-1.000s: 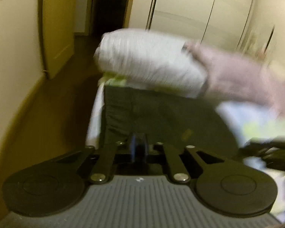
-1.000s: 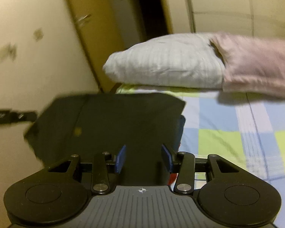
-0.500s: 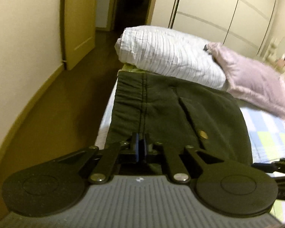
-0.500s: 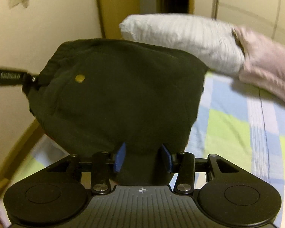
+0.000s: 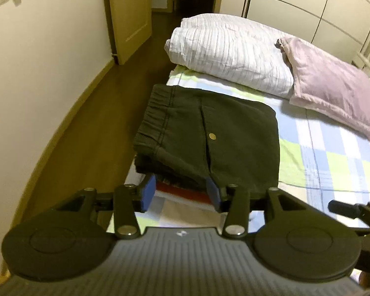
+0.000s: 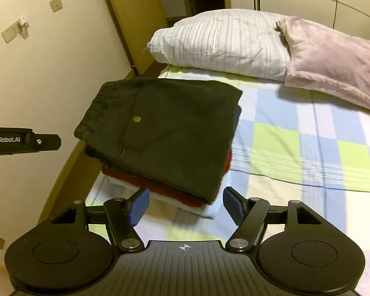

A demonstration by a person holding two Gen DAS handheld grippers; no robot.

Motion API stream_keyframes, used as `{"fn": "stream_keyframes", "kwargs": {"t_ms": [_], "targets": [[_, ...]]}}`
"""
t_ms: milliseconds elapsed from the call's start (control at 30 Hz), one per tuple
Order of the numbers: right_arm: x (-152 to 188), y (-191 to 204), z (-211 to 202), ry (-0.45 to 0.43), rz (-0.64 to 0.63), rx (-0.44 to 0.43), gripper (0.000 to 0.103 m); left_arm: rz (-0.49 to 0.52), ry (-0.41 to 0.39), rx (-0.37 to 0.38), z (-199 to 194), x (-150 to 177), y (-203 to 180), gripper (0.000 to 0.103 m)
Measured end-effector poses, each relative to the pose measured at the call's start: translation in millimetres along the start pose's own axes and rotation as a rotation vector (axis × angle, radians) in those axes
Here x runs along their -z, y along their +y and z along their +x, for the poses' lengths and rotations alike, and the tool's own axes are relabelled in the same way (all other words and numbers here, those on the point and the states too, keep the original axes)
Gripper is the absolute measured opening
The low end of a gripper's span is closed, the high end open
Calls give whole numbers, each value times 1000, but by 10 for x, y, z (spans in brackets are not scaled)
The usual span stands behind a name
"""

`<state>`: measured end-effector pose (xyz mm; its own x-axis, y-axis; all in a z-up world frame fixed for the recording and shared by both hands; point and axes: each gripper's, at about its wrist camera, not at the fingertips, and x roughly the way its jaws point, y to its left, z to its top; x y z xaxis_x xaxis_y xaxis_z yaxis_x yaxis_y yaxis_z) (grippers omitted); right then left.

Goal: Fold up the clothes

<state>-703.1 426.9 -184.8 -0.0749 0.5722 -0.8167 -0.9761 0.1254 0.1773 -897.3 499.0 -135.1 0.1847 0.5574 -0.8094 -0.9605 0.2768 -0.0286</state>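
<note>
A folded dark olive garment (image 5: 239, 135) (image 6: 172, 133) with an elastic waistband and a brass button lies flat on top of a small pile at the bed's left edge. Under it show a red garment (image 6: 160, 187) and a white one (image 6: 165, 199). My left gripper (image 5: 181, 193) hangs just short of the pile's near edge, its jaws opening, with nothing pressed between the blue pads. My right gripper (image 6: 186, 206) hovers before the pile's near corner, jaws opening wide and holding nothing. Each gripper shows at the edge of the other's view.
The pile rests on a blue, green and white checked sheet (image 5: 320, 153) (image 6: 296, 148). A white striped pillow (image 5: 229, 51) and a pink pillow (image 5: 333, 83) lie behind it. Left of the bed are a wooden floor (image 5: 106, 103), a wall and a door (image 5: 128, 12).
Both grippers held the dark garment in the air. They have let it go and drawn back and up. It now lies flat on the pile.
</note>
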Motion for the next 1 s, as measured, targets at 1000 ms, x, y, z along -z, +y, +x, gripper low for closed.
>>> {"fn": "stream_keyframes", "kwargs": {"t_ms": [1000], "targets": [[121, 158, -572, 32, -65, -24, 69, -33, -7, -117, -610, 523, -302, 67]]}}
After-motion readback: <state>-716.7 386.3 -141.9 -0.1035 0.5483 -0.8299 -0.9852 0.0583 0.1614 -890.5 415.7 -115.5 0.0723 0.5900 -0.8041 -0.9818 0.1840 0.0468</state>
